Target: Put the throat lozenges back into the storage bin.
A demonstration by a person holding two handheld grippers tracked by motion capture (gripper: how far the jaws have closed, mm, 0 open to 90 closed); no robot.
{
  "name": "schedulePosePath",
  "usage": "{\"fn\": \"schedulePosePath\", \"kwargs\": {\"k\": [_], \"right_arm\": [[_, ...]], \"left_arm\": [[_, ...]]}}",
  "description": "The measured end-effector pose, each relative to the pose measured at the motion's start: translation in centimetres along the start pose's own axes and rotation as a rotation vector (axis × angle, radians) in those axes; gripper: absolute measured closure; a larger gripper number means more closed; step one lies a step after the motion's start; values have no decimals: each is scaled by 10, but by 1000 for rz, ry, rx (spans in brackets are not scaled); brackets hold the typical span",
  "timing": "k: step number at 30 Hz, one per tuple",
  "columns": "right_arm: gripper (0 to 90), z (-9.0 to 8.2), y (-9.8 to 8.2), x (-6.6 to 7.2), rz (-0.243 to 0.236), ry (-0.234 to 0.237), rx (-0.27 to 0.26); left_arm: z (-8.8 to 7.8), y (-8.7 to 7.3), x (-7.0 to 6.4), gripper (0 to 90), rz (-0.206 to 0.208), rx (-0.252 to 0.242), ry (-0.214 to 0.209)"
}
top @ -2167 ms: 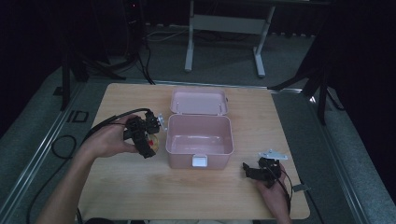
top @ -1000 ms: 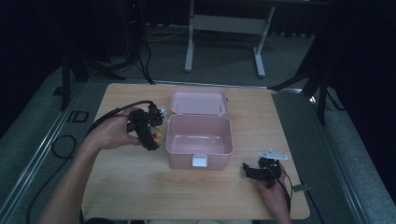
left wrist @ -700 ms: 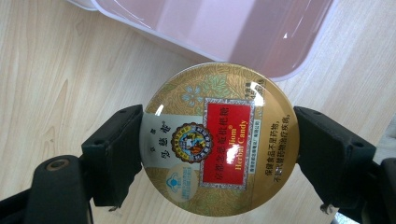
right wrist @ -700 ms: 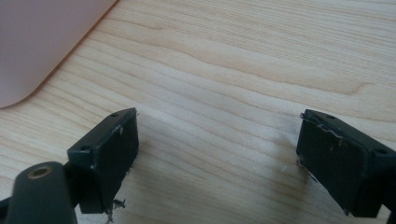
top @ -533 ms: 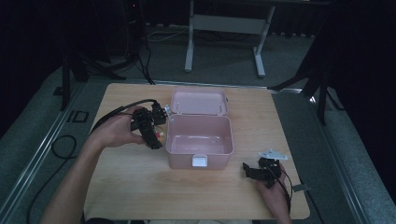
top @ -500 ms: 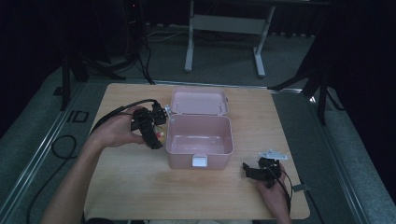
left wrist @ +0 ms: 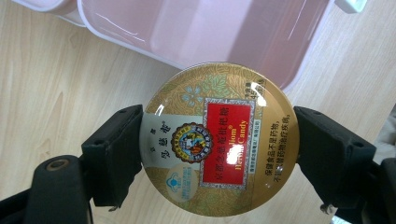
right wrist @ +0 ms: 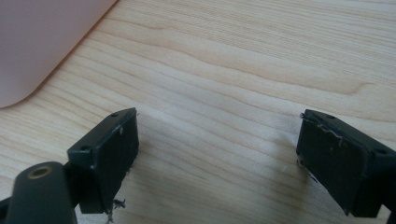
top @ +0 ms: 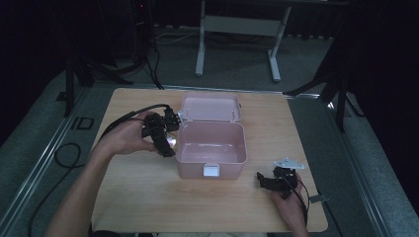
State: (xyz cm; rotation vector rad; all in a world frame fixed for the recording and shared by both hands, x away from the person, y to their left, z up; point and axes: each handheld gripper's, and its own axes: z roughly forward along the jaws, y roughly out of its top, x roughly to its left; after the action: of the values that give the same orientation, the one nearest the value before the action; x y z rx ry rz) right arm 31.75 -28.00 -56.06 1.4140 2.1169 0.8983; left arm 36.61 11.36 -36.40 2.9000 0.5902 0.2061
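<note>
Left tongs (left wrist: pixel 218 154) pinch a rigid, glossy, likely slippery tin (left wrist: pixel 218 140) across its rim beside the box (top: pixel 211 148); right tongs (right wrist: pixel 219 163) spread, empty

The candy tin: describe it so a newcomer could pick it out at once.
Find the open pink box mid-table. At its left wall, the left gripper clamps the candy tin between its jaws. It is round and gold with a red label, the sole shiny metal thing here.
</note>
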Motion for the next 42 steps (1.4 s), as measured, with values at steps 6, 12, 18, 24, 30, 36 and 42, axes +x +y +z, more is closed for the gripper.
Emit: {"fn": "schedulePosePath", "kwargs": {"k": [6,12,18,24,30,36,42], "right_arm": [[128,0,0,0,0,0,0],[128,0,0,0,0,0,0],[128,0,0,0,-1,0,1],[128,0,0,0,-1,0,1],[128,0,0,0,-1,0,1],[128,0,0,0,0,0,1],[128,0,0,0,-1,0,1]], "left_arm": [[-1,6,-1,207,8,-3,3],[0,11,-2,207,19,-4,1],[0,18,-4,207,25,-15,-3],[1,24,-6,207,36,-18,-12],[3,31,-9,207,44,-21,-16],[5,35,-10,207,55,-18,-17],[7,38,-11,206,61,-17,-18]]}}
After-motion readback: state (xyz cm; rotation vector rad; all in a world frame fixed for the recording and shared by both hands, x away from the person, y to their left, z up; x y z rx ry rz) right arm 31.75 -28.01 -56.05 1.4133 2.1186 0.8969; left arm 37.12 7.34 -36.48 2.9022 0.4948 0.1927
